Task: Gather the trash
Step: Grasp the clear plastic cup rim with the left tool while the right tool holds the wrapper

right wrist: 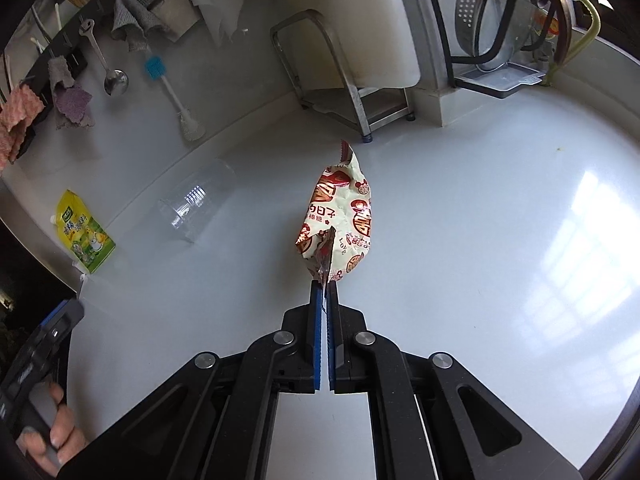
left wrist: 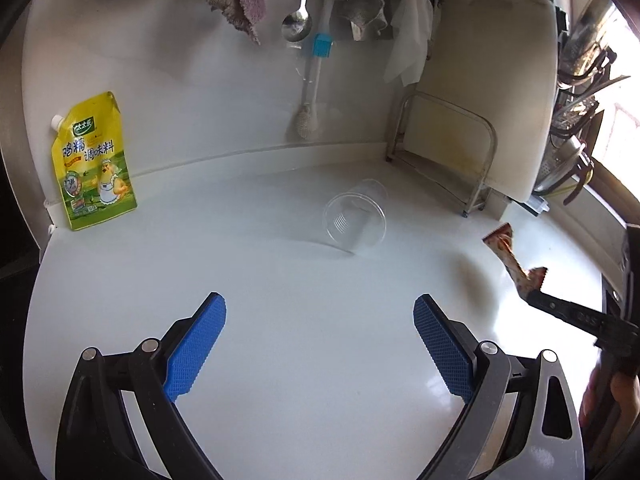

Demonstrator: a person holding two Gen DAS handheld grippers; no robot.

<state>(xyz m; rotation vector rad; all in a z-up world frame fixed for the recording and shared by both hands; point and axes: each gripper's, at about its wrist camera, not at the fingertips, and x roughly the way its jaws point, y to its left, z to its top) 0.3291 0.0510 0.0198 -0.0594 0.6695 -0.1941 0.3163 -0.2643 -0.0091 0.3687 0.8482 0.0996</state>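
My right gripper (right wrist: pixel 324 286) is shut on the edge of a cream and red candy wrapper (right wrist: pixel 340 216) and holds it above the white counter (right wrist: pixel 480 240). The wrapper also shows in the left wrist view (left wrist: pixel 516 264), at the far right, clamped in the right gripper (left wrist: pixel 538 300). A clear plastic cup (left wrist: pixel 356 216) lies on its side on the counter (left wrist: pixel 280 280), mouth toward me, ahead of my left gripper (left wrist: pixel 320 312), which is open and empty. The cup also shows in the right wrist view (right wrist: pixel 196 204), left of the wrapper.
A yellow seasoning pouch (left wrist: pixel 94 164) leans on the back wall at left. A metal rack (left wrist: pixel 444 152) with a white cutting board (left wrist: pixel 508 92) stands at the back right. Rags, a spoon (left wrist: pixel 298 20) and a brush (left wrist: pixel 312 92) hang on the wall. A colander rack (right wrist: pixel 504 20) sits far right.
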